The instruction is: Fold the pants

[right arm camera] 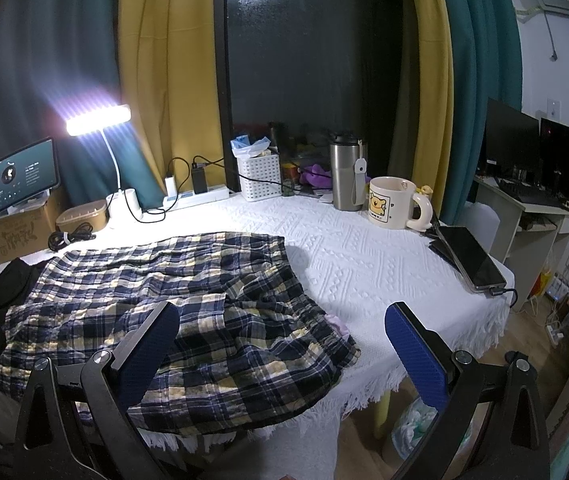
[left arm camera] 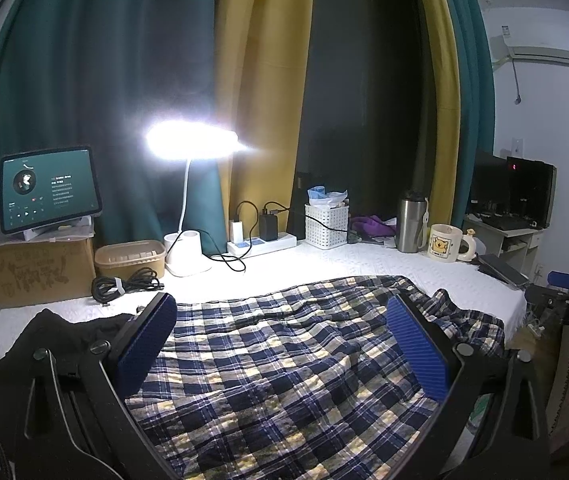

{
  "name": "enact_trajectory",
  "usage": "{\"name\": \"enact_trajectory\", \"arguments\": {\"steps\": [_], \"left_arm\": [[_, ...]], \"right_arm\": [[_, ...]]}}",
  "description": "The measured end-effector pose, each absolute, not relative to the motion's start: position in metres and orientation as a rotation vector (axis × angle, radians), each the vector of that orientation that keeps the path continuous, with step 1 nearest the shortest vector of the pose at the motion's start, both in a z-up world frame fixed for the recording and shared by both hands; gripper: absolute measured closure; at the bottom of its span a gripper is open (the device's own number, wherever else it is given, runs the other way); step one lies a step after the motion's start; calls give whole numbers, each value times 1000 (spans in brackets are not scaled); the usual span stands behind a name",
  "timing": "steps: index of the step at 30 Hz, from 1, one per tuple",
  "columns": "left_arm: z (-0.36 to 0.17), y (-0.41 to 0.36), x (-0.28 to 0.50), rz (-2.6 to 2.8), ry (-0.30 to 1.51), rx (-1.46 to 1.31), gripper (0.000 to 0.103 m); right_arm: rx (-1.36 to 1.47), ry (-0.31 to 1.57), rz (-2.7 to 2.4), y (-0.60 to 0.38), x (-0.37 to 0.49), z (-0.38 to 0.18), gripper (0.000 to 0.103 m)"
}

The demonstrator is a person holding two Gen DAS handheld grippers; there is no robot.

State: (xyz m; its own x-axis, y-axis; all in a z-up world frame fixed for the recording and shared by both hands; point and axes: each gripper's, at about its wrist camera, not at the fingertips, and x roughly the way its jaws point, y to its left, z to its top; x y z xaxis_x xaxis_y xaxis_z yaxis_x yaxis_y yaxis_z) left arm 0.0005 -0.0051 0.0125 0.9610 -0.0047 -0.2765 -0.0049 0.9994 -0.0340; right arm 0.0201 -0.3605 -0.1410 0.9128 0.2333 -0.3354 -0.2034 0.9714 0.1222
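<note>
Both wrist views look forward across the desk [right arm camera: 364, 264] toward the curtained window. The left view sits low and close over the plaid pants [left arm camera: 284, 360]; the right looks from farther right, past the desk's edge. Both share the lamp [left arm camera: 192, 142], mug [right arm camera: 390, 202] and pants.

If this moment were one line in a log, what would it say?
task: fold pants | plaid pants: spread rumpled on white tablecloth | left gripper: open, over pants | right gripper: open, at pants' right edge | nothing gripped
</note>
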Motion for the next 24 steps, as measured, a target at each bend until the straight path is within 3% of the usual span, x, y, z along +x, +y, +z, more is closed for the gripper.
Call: {"name": "enact_trajectory", "arguments": {"steps": [24], "left_arm": [[12, -3, 24, -9, 295, -24, 0]], "right_arm": [[62, 406, 237, -346, 57, -139, 0]]}}
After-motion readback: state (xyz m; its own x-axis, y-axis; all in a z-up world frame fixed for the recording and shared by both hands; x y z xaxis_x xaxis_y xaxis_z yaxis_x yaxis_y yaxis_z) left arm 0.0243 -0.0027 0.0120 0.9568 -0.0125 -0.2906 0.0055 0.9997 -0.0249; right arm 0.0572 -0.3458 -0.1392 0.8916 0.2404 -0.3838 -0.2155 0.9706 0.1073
